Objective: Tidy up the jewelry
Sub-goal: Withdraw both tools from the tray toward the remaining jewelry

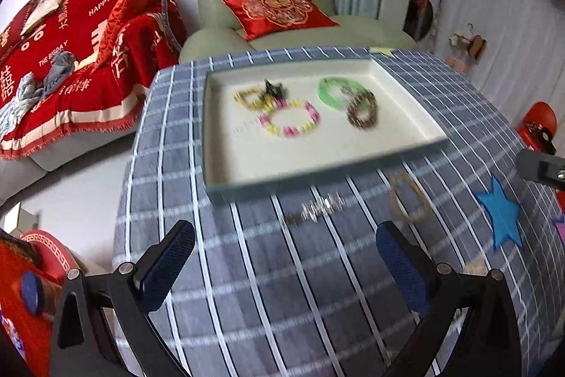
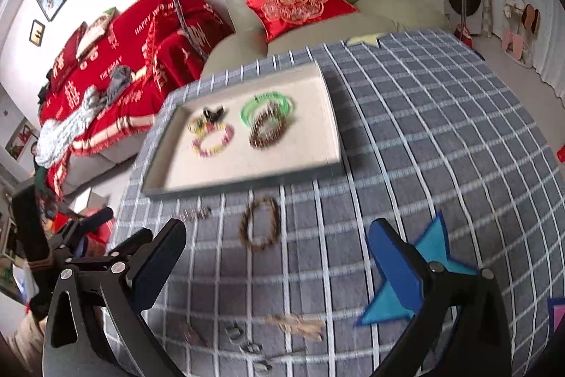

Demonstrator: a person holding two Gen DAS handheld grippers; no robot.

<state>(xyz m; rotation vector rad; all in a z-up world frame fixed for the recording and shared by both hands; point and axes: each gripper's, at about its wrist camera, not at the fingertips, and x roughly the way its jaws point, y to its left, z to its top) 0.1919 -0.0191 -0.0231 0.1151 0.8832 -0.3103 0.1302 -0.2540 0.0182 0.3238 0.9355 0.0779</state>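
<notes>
Both tongs, left [image 1: 286, 265] and right [image 2: 277, 265], gape empty above counter [image 2: 441, 129]; brown bracelet [image 2: 260, 227] beside tray [image 2: 243, 184].

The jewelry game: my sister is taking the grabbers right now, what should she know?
Left gripper: open, holding nothing, above the checked cloth.
Right gripper: open, holding nothing.
Already in the tray: green bangle, brown bead bracelet, pink-and-yellow bracelet, a yellowish bracelet with a small dark piece.
Still out on the cloth: a tan bead bracelet and a sparkly silver piece, both just in front of the tray; a few small blurry bits nearer the right gripper.
Left to do: move those into the tray.
</notes>
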